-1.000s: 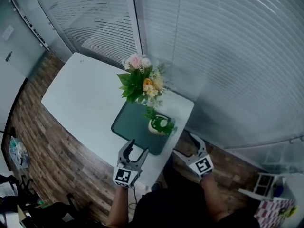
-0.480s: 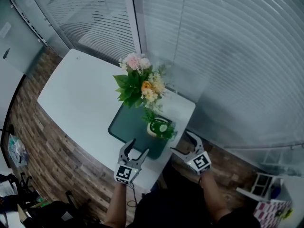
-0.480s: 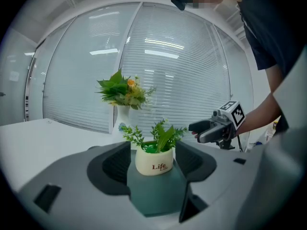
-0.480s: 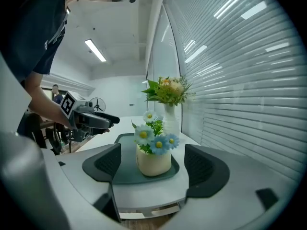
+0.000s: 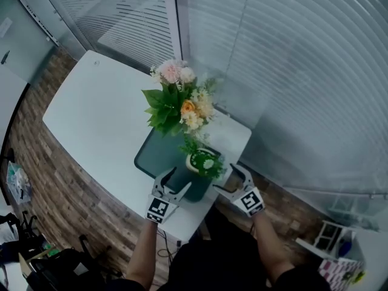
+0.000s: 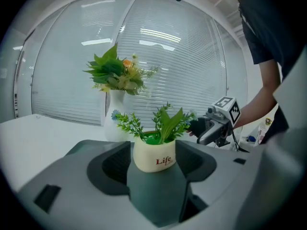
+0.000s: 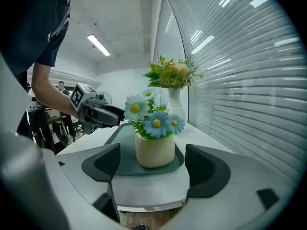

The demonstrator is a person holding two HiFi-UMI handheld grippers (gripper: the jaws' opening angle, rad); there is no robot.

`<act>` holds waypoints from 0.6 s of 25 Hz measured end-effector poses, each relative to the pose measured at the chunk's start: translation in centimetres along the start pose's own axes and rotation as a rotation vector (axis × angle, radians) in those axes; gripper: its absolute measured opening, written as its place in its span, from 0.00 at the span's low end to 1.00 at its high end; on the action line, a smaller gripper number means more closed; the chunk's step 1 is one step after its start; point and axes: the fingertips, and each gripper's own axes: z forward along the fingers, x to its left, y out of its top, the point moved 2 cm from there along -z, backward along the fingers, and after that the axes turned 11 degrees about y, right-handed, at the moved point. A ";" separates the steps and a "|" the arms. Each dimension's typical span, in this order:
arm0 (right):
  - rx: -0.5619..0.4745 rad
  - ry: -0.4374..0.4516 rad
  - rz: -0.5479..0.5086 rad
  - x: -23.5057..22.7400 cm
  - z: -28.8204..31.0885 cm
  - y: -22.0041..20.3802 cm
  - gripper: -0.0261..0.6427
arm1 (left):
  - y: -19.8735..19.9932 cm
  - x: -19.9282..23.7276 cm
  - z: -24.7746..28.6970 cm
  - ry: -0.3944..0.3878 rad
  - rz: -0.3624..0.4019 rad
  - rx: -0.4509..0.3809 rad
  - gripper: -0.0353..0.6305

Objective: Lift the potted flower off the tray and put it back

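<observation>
Both tongs now sit nearer the pot than a second ago, moved up-frame from the tabletop's near edge.

- Pot point(image 5: 203, 160): small cream pot of artificial flowers, upright, standing at the lower right end of the tray point(image 5: 154, 153). Not yet lifted.
- Tray: dark green, flat on the white tabletop point(image 5: 97, 120), centre of the head view.
- Vase point(image 6: 115, 121): white, with a tall bouquet, just beyond the tray's far end. Not part of the task.
- Left tongs point(image 5: 176, 182): lower centre of the frame, aimed up-right at the pot. Jaws wide apart, holding nothing; the left gripper view frames the pot between the jaw ends, with no grip made.
- Right tongs point(image 5: 227, 179): lower right of centre, aimed up-left at the pot. Jaws wide apart and empty; the right gripper view shows tray on either side of the pot, inside the pads.

Key relation: the pot lies straight ahead of both tongs, which approach from opposite sides. Its axis is vertical and its body round, so either side-on grip looks workable. Neither tongs looks clearly nearer.
</observation>
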 end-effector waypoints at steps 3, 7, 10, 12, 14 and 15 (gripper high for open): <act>0.018 0.019 0.009 -0.4 1.0 -0.5 0.61 | -0.5 0.2 0.9 -0.018 0.030 0.027 0.46; 0.018 0.044 0.008 -1.0 2.2 -0.4 0.61 | -1.4 0.2 2.1 -0.055 0.036 0.054 0.46; 0.056 0.070 -0.009 -1.2 3.0 -0.9 0.61 | -2.3 0.2 2.9 -0.064 0.070 0.095 0.46; 0.062 0.084 -0.014 -1.3 3.5 -1.0 0.61 | -3.0 -0.1 3.5 -0.078 0.097 0.121 0.47; 0.059 0.095 -0.020 -1.6 4.0 -1.0 0.62 | -3.4 -0.1 4.0 -0.088 0.118 0.134 0.47; 0.063 0.100 -0.026 -1.7 4.2 -1.0 0.62 | -3.5 -0.1 4.2 -0.093 0.122 0.139 0.47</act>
